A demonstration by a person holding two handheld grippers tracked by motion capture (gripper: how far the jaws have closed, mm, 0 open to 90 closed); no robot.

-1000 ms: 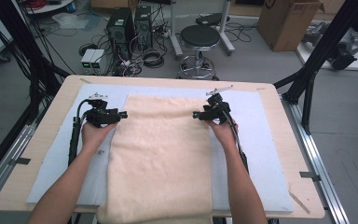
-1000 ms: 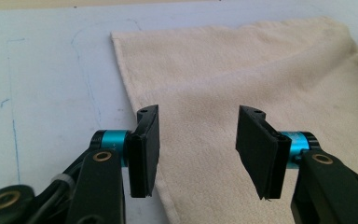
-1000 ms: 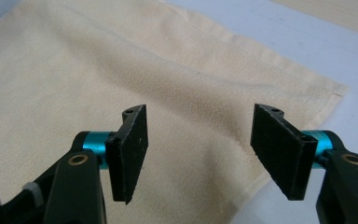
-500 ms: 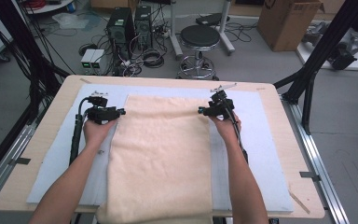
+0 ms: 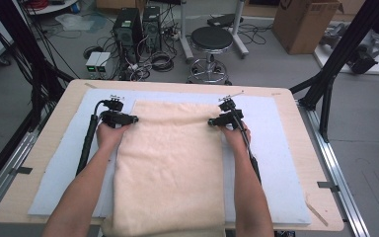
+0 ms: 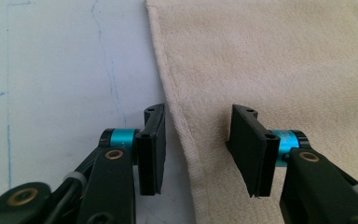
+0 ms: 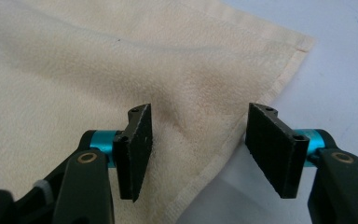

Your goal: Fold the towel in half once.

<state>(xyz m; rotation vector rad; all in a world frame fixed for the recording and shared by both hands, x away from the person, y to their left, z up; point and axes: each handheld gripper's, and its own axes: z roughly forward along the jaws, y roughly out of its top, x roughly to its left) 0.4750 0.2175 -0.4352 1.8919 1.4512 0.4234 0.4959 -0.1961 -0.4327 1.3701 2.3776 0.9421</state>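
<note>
Flanking fluffy cream towel (image 5: 170, 163): black jaws

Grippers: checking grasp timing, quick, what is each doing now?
Left gripper: open, closing astride the towel edge.
Right gripper: open, astride the towel's hem near its corner.

Our left gripper (image 5: 134, 119) sits at ten o'clock from the table's middle, our right gripper (image 5: 212, 121) at two o'clock, jaws pointing inward toward each other. Both forearms reach straight up from six o'clock. On each gripper the jaws stand parted and have just been closing, the pads pressing nothing.
</note>
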